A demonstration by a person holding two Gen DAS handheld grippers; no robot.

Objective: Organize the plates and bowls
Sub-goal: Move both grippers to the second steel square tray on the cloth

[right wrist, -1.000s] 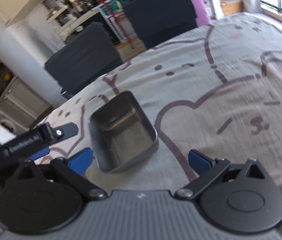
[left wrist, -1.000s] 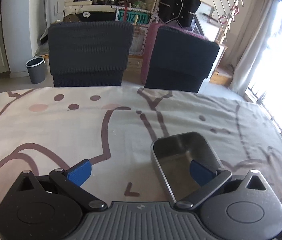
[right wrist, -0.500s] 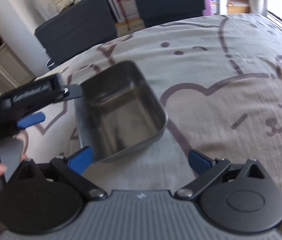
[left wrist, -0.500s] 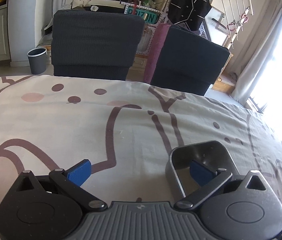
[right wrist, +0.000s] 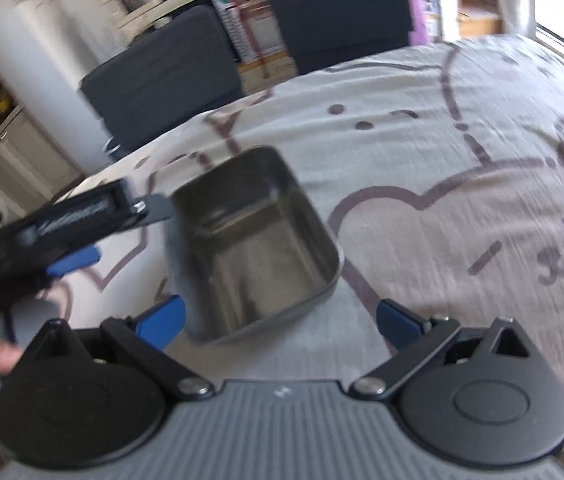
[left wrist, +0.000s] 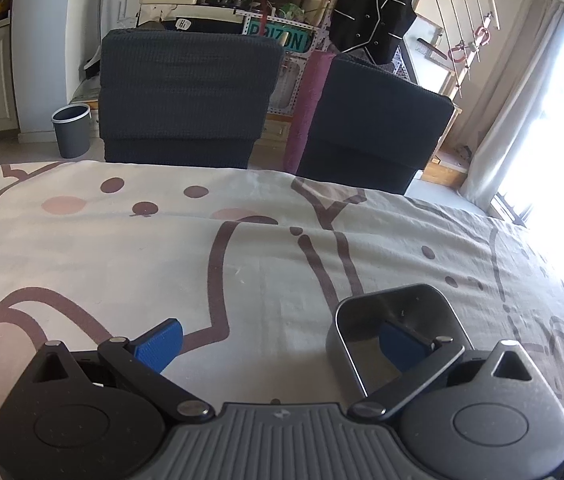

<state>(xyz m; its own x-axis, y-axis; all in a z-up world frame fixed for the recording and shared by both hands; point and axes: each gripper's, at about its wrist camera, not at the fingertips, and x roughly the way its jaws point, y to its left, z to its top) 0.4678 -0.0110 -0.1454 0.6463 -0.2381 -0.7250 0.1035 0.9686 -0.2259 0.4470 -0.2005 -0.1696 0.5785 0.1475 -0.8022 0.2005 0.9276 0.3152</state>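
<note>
From the left wrist, the left claw [left wrist: 278, 340] is spread wide, one blue pad dipping inside the metal bowl [left wrist: 397, 320] and the other well outside it, so nothing is clamped. The bowl sits on the cloth-covered bench [left wrist: 122, 260], on the near side from the two dark chairs [left wrist: 190, 96].

From the right wrist, the right claw [right wrist: 280, 316] also gapes, empty, just short of the bowl [right wrist: 254, 248]. No plates or other bowls show, so I judge the sorting barely begun: this bowl is not yet gripped or stacked.
</note>
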